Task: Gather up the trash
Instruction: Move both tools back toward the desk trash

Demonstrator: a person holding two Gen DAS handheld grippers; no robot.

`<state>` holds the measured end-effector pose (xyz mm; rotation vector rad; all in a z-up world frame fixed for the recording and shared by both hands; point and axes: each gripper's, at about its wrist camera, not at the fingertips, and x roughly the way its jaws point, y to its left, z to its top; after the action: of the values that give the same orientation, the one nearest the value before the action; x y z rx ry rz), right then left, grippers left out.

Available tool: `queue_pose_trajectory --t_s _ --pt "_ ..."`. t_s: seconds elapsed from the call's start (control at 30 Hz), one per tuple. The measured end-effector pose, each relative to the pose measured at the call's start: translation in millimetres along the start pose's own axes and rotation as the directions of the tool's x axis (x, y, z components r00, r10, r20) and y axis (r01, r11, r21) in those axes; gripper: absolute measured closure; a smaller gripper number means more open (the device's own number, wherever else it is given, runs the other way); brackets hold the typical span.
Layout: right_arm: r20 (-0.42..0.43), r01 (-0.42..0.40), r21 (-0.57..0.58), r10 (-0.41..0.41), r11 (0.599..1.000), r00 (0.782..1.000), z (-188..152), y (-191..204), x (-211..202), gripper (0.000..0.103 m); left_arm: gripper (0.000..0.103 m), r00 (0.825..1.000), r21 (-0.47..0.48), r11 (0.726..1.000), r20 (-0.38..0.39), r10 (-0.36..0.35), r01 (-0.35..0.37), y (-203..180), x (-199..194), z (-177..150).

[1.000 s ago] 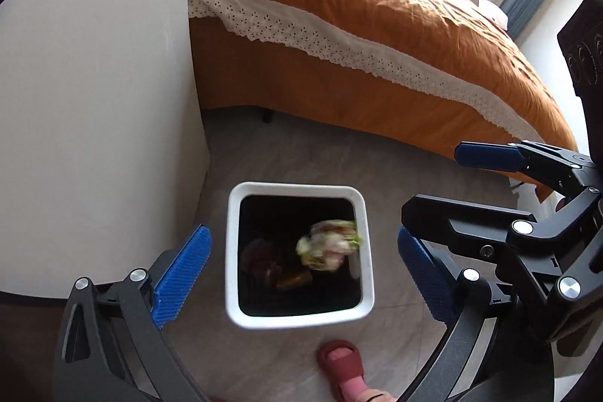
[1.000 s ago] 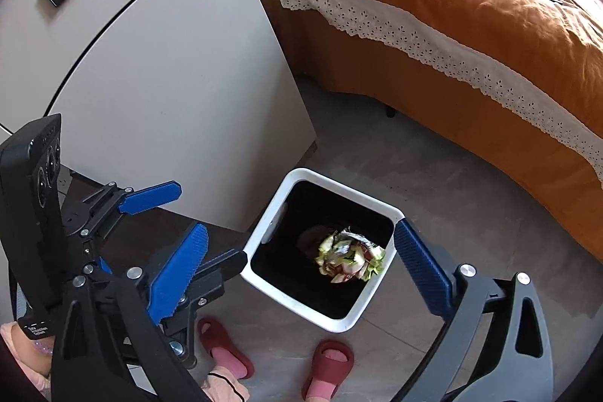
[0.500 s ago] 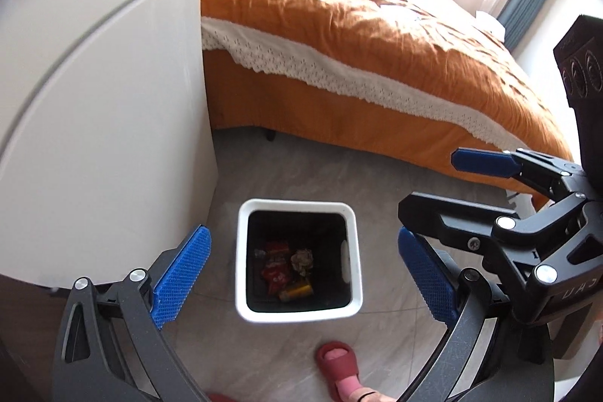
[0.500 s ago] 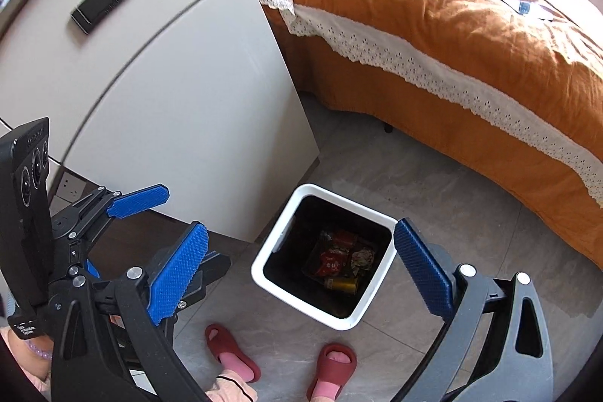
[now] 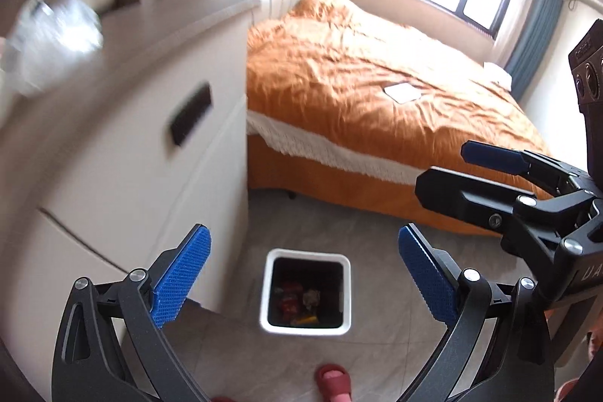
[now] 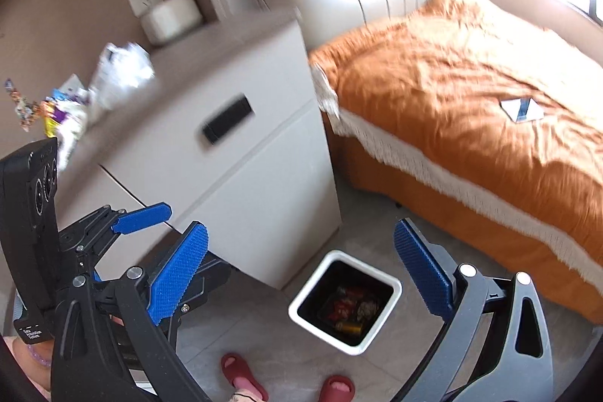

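A white square bin (image 5: 306,291) stands on the floor beside the nightstand, holding red wrappers and a crumpled wad; it also shows in the right wrist view (image 6: 346,301). My left gripper (image 5: 303,279) is open and empty, high above the bin. My right gripper (image 6: 299,275) is open and empty too, beside the left one. On the nightstand top lie a crumpled clear plastic wrapper (image 6: 120,72) and a colourful snack wrapper (image 6: 62,115); the plastic shows blurred in the left wrist view (image 5: 52,40).
A white nightstand (image 6: 241,138) with a dark drawer handle stands left of the bin. A bed with an orange cover (image 5: 377,93) fills the right. A white round device (image 6: 171,17) sits at the nightstand's back. Red slippers (image 6: 241,375) are near the bin.
The crumpled wad fell into the bin a second ago. Both grippers have since risen and tilted up, bringing the nightstand top and its wrappers into view.
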<state>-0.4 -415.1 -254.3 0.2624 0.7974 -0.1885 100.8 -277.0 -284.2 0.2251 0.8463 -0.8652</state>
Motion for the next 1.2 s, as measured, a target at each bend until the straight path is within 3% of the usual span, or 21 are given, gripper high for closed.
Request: queue_pose_trajectory --t_s 0.27,0.5,0.9,1.0,1.1,1.2 --pt "0.129 -0.114 -0.145 0.134 0.983 0.983 57 78 -45 0.005 0.005 0.979 -0.07 0.985 0.123 0.164 -0.156 34 -107 33" --pt "0.16 -0.216 -0.271 0.265 0.938 0.951 92 169 -53 0.005 0.005 0.932 -0.133 0.947 0.182 0.314 -0.293 97 -178 31" --pt "0.151 -0.32 -0.384 0.4 0.866 0.904 132 318 -24 0.005 0.005 0.838 -0.26 0.85 0.193 0.51 -0.458 239 -275 15" --pt "0.126 -0.337 -0.392 0.413 0.856 0.902 138 347 -7 0.005 0.005 0.818 -0.275 0.827 0.182 0.546 -0.491 271 -286 11" --pt "0.102 -0.344 -0.407 0.416 0.846 0.904 141 372 11 0.005 0.005 0.787 -0.301 0.786 0.149 0.599 -0.54 309 -290 5" --pt "0.08 -0.341 -0.419 0.408 0.842 0.909 144 389 30 0.005 0.005 0.771 -0.343 0.754 0.117 0.626 -0.56 338 -285 1"
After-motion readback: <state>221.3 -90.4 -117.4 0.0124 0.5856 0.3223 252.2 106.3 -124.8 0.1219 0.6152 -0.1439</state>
